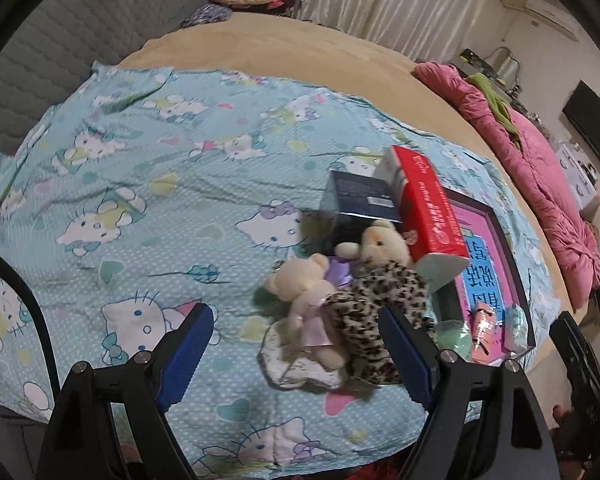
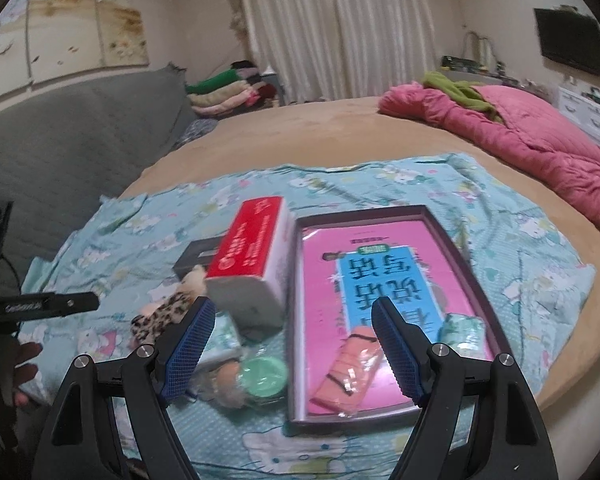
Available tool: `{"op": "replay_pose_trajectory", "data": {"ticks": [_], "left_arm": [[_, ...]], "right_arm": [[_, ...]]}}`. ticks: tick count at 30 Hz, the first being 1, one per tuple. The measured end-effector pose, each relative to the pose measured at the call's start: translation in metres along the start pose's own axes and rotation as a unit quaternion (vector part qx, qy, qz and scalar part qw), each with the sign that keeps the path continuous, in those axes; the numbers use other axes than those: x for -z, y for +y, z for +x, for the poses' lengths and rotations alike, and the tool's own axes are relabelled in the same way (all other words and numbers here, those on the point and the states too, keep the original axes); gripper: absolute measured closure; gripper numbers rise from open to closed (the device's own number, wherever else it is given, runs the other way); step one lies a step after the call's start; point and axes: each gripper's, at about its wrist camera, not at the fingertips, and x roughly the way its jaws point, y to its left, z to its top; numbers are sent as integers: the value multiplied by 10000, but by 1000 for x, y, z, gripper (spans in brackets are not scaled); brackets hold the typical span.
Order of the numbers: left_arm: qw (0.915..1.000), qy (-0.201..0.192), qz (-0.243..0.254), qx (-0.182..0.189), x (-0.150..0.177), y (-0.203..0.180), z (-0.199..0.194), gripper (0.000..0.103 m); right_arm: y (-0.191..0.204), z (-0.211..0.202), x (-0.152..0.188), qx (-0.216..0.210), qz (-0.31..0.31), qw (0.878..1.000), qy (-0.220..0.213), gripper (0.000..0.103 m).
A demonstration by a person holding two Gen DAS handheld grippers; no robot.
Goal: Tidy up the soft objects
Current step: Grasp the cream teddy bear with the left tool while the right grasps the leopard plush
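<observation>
Two cream teddy bears lie together on the blue cartoon-cat sheet (image 1: 120, 184): one in a pale lilac dress (image 1: 304, 300), one in a leopard-print coat (image 1: 380, 280). My left gripper (image 1: 296, 320) is open just above them, with the bears between its blue pads (image 1: 192, 344). My right gripper (image 2: 292, 328) is open over the near end of a dark tray (image 2: 472, 264) holding a pink book (image 2: 320, 280), an orange wrapped soft item (image 2: 348, 376) and a mint packet (image 2: 460, 332). The leopard bear also shows in the right wrist view (image 2: 160, 316).
A red-and-white tissue pack (image 2: 252, 252) leans on a dark box (image 1: 360, 196) beside the tray. A mint round lid (image 2: 264, 372) and mint packet (image 2: 220, 336) lie near the tray. A pink quilt (image 2: 520, 132) lies far right; folded clothes (image 2: 228, 88) are stacked behind.
</observation>
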Motion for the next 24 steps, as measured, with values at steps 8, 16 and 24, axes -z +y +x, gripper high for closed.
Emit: {"op": "replay_pose_trajectory", "data": {"ticks": [8,16,24], "left_arm": [[9994,250,-218,88,6,20,25,19],[9978,398,-403,333,9,31,48,19],[9957,512,-564,523,0,36,68,19]], "right_arm": [[41,19,11,-366,-568,9975,212,21],[82,49,26,-695,-1253,9886,457,21],[109,88,44,-729,-1746,9787,800,21]]}}
